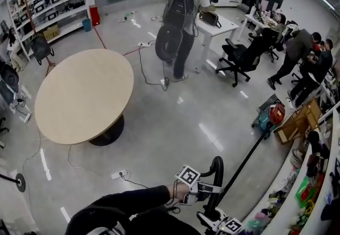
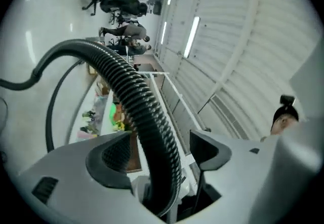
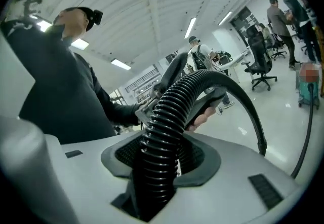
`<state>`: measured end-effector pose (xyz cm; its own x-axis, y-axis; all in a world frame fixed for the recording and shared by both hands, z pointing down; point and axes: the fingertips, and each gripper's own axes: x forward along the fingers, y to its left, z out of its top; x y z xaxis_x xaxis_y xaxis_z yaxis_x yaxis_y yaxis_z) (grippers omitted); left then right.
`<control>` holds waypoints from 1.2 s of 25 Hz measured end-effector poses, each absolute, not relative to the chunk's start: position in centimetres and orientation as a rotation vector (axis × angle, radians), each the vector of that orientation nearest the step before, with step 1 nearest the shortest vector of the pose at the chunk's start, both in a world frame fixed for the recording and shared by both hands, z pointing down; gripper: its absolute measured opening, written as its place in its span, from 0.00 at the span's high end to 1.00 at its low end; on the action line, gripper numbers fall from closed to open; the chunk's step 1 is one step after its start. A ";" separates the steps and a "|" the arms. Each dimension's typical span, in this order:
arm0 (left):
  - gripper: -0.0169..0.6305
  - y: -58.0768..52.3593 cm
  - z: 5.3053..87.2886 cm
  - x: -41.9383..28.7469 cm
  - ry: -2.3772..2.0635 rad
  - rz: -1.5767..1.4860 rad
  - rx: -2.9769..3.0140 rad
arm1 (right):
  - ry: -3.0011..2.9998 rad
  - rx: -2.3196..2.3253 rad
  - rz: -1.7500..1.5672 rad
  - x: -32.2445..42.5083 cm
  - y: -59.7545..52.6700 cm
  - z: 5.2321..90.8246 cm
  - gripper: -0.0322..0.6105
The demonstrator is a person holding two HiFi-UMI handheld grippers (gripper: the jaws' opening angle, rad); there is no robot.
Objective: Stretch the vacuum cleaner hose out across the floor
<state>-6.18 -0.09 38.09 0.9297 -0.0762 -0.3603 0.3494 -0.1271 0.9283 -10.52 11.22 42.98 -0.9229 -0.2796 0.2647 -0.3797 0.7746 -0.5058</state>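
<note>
The black ribbed vacuum hose (image 1: 215, 174) arches up at the bottom of the head view. From there its thin black tube (image 1: 247, 158) runs across the floor to the red and teal vacuum cleaner (image 1: 271, 114). My left gripper (image 1: 211, 192) stands open around the hose (image 2: 126, 86), which runs up between its spread jaws; the right-hand pad (image 2: 208, 149) is clear of it. My right gripper (image 1: 211, 219) sits just below, at the frame's edge. In the right gripper view this gripper (image 3: 162, 154) is shut on the hose (image 3: 172, 106), both pads pressing its ribs.
A round wooden table (image 1: 79, 95) stands at the left. A person with a backpack (image 1: 183, 16) stands ahead by a white desk. A black office chair (image 1: 241, 56) and several people are at the right. A power strip (image 1: 119, 174) and cables lie on the floor.
</note>
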 end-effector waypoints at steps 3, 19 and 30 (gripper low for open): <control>0.44 0.7 38.2 -4.6 0.151 -0.426 1.603 | -2.732 0.516 0.749 -10.1 14.1 44.5 0.66; 0.72 27.5 38.4 6.5 0.268 0.299 2.362 | -3.048 0.954 1.878 12.8 21.4 40.7 0.40; 0.71 40.1 43.6 2.6 0.554 0.871 2.764 | -3.056 0.348 1.447 -4.7 25.4 33.6 0.39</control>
<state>2.58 40.07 43.64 0.7577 0.4044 0.5122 0.2923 -0.9120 0.2877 -4.69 25.41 33.60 -0.9464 -0.2896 -0.1431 -0.0728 0.6228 -0.7790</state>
